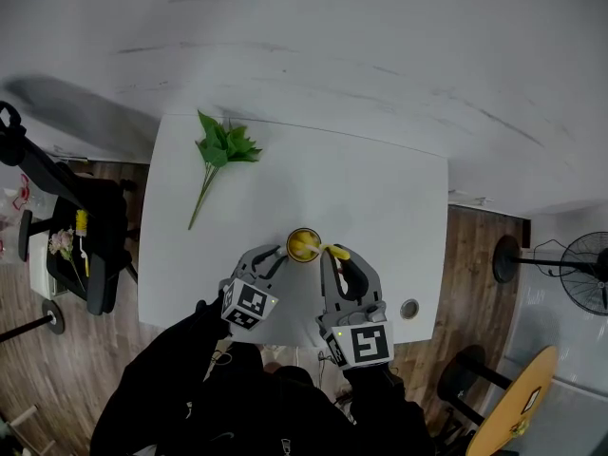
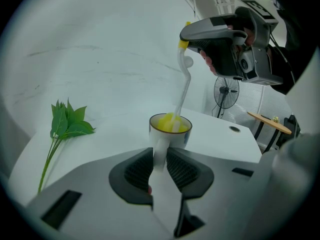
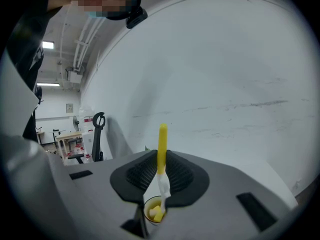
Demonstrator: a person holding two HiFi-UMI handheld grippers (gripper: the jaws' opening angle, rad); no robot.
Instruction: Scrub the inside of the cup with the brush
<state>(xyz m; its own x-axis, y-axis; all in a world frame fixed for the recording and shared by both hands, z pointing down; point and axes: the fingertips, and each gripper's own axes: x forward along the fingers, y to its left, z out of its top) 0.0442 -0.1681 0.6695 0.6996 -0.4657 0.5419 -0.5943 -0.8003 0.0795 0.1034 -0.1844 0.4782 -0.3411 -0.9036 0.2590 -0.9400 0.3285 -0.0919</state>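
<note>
In the head view the cup [image 1: 303, 245] stands on the white counter [image 1: 380, 188], near its front edge and about midway across. The left gripper [image 1: 274, 257] comes at it from the left and the right gripper [image 1: 334, 255] from the right with the brush [image 1: 332, 250]. A leafy sprig [image 1: 220, 148] lies well apart at the far left, and a cable hole [image 1: 409, 309] sits near the right corner. Neither is in the way. A chair [image 1: 85, 226] and a fan [image 1: 584, 272] stand off the counter on the floor.

In the left gripper view the fingers are closed on the cup's white handle, and the cup [image 2: 172, 136] stands upright just beyond them. The brush [image 2: 184, 81] drops from the right gripper [image 2: 186, 40] above, and its yellow head sits inside the cup. To scrub well, this hand should probably keep a firm hold so the cup neither turns nor tips under the brush's push.

In the right gripper view the fingers grip the brush [image 3: 162, 149] partway down its stem. The yellow end stands above them and the head sits down in the cup [image 3: 152, 215]. The stroke likely calls for pressing the head against the wall and sweeping round and down to the bottom while the stem stays clear of the rim. The main risk seems to be the two grippers crowding each other over the cup.
</note>
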